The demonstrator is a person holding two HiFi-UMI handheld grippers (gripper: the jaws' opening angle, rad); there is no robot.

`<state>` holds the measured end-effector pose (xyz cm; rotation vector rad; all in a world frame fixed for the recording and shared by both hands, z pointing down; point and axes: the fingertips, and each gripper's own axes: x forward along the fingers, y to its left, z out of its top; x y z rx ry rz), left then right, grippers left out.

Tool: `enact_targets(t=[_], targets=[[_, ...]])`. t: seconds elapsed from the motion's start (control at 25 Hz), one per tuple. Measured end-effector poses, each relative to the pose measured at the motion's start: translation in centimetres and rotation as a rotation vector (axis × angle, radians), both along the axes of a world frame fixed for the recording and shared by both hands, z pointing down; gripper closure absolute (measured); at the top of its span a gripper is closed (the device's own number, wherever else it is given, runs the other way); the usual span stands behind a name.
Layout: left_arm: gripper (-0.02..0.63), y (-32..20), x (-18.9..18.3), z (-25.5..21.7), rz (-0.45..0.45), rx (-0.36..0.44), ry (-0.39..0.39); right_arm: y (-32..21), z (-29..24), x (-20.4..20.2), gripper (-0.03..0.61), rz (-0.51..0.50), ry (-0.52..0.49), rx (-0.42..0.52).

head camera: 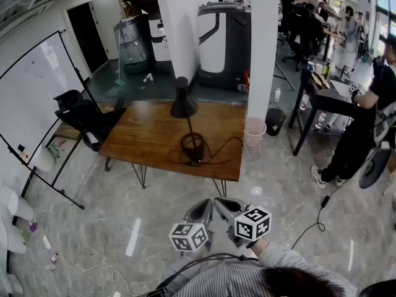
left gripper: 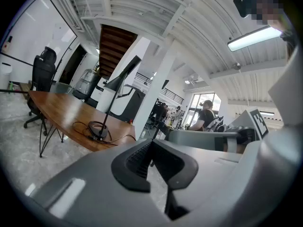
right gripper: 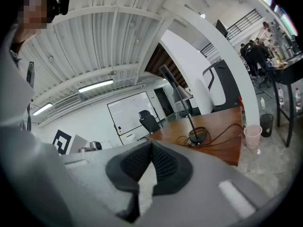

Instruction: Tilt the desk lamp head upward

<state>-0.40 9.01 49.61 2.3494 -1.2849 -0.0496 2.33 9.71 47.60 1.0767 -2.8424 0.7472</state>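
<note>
A black desk lamp stands on the wooden table (head camera: 142,138), and its cone head (head camera: 183,104) points down. Its thin stem rises from a round base (head camera: 193,146) with a black cable looped around it. Both grippers hang over the floor in front of the table, well short of the lamp. The left gripper (head camera: 201,210) and the right gripper (head camera: 226,206) are shut side by side, with nothing between their fingers. In the left gripper view the lamp head (left gripper: 124,72) and base (left gripper: 98,129) show beyond the shut left gripper (left gripper: 151,144). In the right gripper view the base (right gripper: 198,136) lies past the shut right gripper (right gripper: 151,148).
A black office chair (head camera: 86,121) stands left of the table, beside a whiteboard (head camera: 37,98). A white pillar (head camera: 263,48), a pink bin (head camera: 254,131) and a black bin (head camera: 275,120) lie at the table's right end. A person (head camera: 365,122) stands by a desk at right.
</note>
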Motion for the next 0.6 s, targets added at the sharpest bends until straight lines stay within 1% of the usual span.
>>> enact_targets(t=[0.12,0.36,0.6], targets=[[0.609,-0.16,0.04,-0.62,0.011,0.007,0.019,-0.14,-0.22,-0.02,0.577,0.003,-0.002,0.004],[0.609,-0.12,0.25,-0.66,0.015,0.01,0.014,-0.31,-0.25,0.13,0.577,0.006,-0.011,0.004],[0.609,-0.38,0.02,-0.74,-0.002,0.01,0.011,-0.28,-0.33,0.44,0.577,0.001,-0.009,0.014]])
